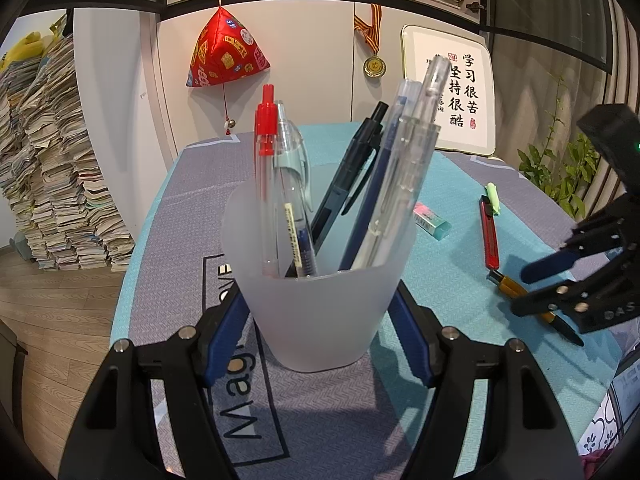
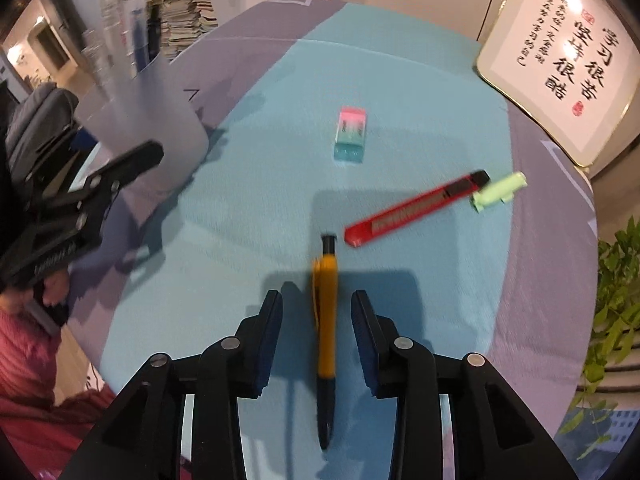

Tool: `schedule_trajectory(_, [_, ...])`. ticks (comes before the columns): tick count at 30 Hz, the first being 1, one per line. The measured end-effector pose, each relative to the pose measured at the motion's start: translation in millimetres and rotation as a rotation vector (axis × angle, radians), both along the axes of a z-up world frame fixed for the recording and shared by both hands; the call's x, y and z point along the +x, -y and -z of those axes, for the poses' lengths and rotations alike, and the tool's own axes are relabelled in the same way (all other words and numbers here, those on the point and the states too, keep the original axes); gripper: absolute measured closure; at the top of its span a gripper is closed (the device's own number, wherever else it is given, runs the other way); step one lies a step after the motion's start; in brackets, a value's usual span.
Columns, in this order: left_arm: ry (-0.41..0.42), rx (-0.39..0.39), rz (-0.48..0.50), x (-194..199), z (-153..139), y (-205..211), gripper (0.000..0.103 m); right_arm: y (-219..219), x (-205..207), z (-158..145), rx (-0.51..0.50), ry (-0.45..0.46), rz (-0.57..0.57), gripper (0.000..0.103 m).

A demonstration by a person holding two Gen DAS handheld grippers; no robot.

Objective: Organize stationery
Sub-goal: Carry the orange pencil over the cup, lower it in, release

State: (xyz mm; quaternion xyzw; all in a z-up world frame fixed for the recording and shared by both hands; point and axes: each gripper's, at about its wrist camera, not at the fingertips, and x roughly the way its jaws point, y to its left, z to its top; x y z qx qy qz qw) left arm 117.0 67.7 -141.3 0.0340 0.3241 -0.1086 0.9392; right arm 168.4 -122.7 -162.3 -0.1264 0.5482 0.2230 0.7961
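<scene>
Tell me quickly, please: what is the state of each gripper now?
Left gripper: closed on the frosted pen cup.
Right gripper: open, the yellow pen lying between its pads, not gripped.

Seen from the frosted cup (image 1: 320, 292), the left gripper (image 1: 320, 336) is a black frame of angular linkage arms set to either side of it, each arm pinned with round silver screws, and its fingers (image 1: 224, 336) carry blue pads. The right gripper (image 2: 317, 340), off to the cup's right, has the same black linkages, silver screws and dark blue pads, with pale raised lettering on one arm. The person wears a dark pink sleeve (image 2: 24, 344).
</scene>
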Motion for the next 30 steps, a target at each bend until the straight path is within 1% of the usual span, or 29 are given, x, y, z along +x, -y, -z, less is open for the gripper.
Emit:
schedule_trajectory(6, [-0.002, 0.0, 0.0, 1.5, 0.1, -0.1, 0.034, -8.9, 10.1, 6.2, -0.021, -0.004, 0.019, 0.068])
schedule_trajectory(7, [-0.003, 0.0, 0.0, 2.0, 0.2, -0.3, 0.034, -9.1, 10.9, 6.4, -0.026, -0.003, 0.023, 0.07])
schedule_trajectory(8, [-0.004, 0.001, 0.0, 1.9, 0.4, -0.4, 0.034, -9.0, 12.3, 6.1, -0.028, -0.002, 0.027, 0.08])
schedule_trajectory(9, [-0.005, 0.001, -0.001, 2.0, 0.6, -0.6, 0.034, -8.2, 14.5, 5.4, -0.019, -0.01, 0.037, 0.086])
schedule_trajectory(10, [-0.005, 0.001, -0.001, 2.3, 0.8, -0.3, 0.034, -6.4, 15.1, 2.8, 0.001, -0.016, 0.048, 0.089])
schedule_trajectory(11, [-0.005, 0.002, -0.001, 1.8, 0.9, -0.7, 0.034, -4.8, 14.8, -1.0, 0.02, -0.012, 0.054, 0.089])
schedule_trajectory(14, [-0.005, 0.004, -0.001, 1.7, 0.9, -0.8, 0.035, 0.6, 8.6, -24.6, 0.07, 0.04, 0.063, 0.089])
schedule_trajectory(17, [-0.006, 0.007, -0.001, 2.6, 1.0, 0.0, 0.035, 2.1, -3.9, -53.5, 0.137, 0.087, 0.038, 0.089])
schedule_trajectory(18, [-0.006, 0.007, -0.001, 2.6, 1.0, 0.2, 0.035, 0.3, -10.8, -66.9, 0.162, 0.113, 0.022, 0.089])
schedule_trajectory(21, [-0.006, 0.007, -0.001, 2.6, 1.0, 0.2, 0.035, -4.3, -25.7, -93.9, 0.222, 0.162, -0.016, 0.089])
schedule_trajectory(24, [-0.006, 0.008, -0.001, 2.3, 0.7, -0.2, 0.035, -12.7, -38.8, -124.9, 0.284, 0.216, -0.082, 0.089])
schedule_trajectory(30, [-0.007, 0.008, -0.001, 2.4, 0.7, -0.2, 0.035, -27.4, -50.7, -183.5, 0.323, 0.336, -0.157, 0.089])
